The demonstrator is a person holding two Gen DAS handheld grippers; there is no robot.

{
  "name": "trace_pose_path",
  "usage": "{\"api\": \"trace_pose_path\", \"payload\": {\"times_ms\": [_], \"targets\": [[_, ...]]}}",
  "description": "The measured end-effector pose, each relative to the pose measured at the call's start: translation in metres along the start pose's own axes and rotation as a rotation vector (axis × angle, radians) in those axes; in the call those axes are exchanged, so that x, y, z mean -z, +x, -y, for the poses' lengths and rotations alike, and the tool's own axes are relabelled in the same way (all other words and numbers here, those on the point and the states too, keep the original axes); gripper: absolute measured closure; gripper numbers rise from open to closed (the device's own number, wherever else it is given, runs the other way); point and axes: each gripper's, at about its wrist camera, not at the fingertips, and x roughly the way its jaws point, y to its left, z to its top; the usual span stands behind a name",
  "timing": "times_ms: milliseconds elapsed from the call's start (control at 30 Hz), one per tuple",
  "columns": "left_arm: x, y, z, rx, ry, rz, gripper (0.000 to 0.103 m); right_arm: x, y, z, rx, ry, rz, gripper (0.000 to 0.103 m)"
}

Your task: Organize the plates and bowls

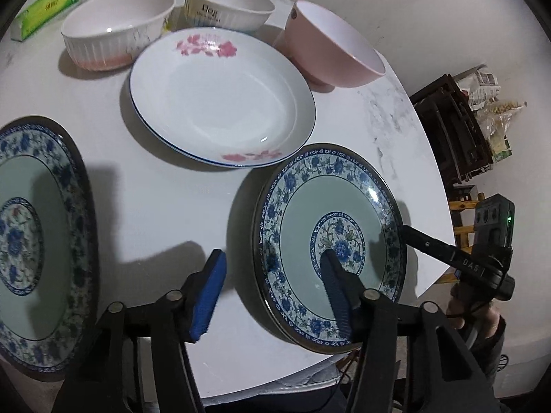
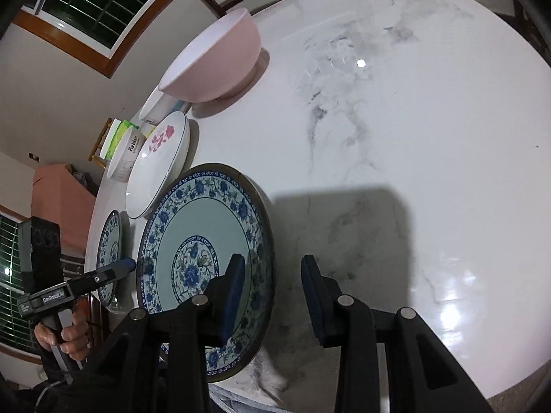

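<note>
A: Left hand-held gripper (image 1: 272, 292)?
B: Jaws apart, straddling rim of blue plate (image 1: 330, 247); no clamp.
A: Right hand-held gripper (image 2: 273, 296)?
B: Apart, over opp. rim of same plate. Plate at bench (image 2: 413, 137) edge; white plate (image 1: 220, 96), pink bowl (image 1: 330, 48) beyond.

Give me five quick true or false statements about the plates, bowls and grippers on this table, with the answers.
1. The pink bowl is stacked inside a ribbed white bowl. False: it stands alone on the table.
2. Two blue floral plates are on the table. True: one under the grippers, another apart from it.
3. The left gripper straddles the near plate's rim. True.
4. The right gripper holds the white plate with pink flowers. False: it straddles the blue plate's opposite rim.
5. A green box lies on the white plate. False: it lies behind the ribbed white bowl.
</note>
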Motion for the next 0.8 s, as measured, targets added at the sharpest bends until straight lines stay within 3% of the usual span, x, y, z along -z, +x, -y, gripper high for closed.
{"api": "trace_pose_path", "payload": {"times_ms": [67, 233, 300, 500, 567, 800], "targets": [[0.000, 0.004, 0.000, -0.004, -0.005, -0.006, 0.060, 0.000, 0.002, -0.002, -0.016, -0.008, 0.001, 0.070], [0.000, 0.011, -0.002, -0.012, -0.002, -0.020, 0.065, 0.002, 0.007, -0.004, -0.032, -0.024, -0.008, 0.083], [0.001, 0.013, -0.004, -0.018, -0.007, -0.023, 0.067, 0.003, 0.008, -0.005, -0.036, -0.031, -0.007, 0.084], [0.003, 0.017, -0.005, -0.003, 0.014, -0.030, 0.083, 0.004, 0.007, -0.002, -0.031, -0.027, 0.008, 0.089], [0.004, 0.018, -0.002, -0.040, 0.044, -0.021, 0.088, 0.006, 0.006, -0.001, -0.025, -0.020, 0.021, 0.089], [0.005, 0.018, 0.001, -0.079, 0.076, -0.013, 0.088, 0.011, 0.008, -0.007, 0.008, -0.009, 0.034, 0.089]]}}
